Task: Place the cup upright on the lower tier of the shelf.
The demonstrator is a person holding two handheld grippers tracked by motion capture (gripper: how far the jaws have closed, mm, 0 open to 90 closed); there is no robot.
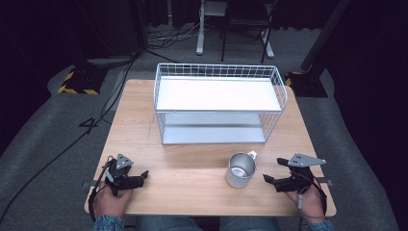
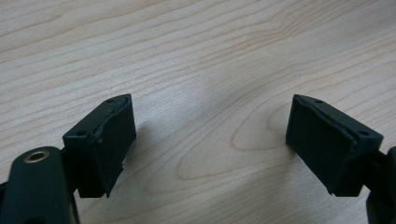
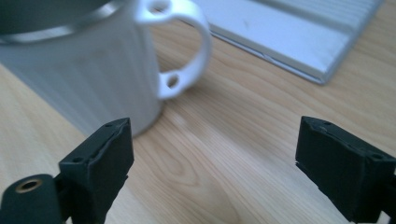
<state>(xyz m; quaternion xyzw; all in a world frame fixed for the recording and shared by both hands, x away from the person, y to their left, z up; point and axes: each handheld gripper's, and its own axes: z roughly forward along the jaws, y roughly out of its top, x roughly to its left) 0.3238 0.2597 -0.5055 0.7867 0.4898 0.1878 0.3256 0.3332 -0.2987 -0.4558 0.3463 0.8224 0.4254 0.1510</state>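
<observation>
A silver metal mug [image 1: 240, 170] stands upright on the wooden table [image 1: 192, 159], its handle toward the far right. My right gripper [image 1: 273, 169] is just to its right, pointing at it, apart from it. In the right gripper view my right gripper [image 3: 212, 158] is open with bare wood between the jaws; the mug [image 3: 84, 70] and its handle [image 3: 187, 46] sit ahead to the left. My left gripper [image 1: 142, 177] rests near the table's front left. It [image 2: 210, 135] is open over bare wood.
A white wire shelf rack [image 1: 219, 103] with two levels stands at the back middle of the table; its lower plate [image 3: 289, 32] lies just beyond the mug. Cables [image 1: 72, 139] run over the grey floor at left. Chair and desk legs [image 1: 231, 29] stand behind.
</observation>
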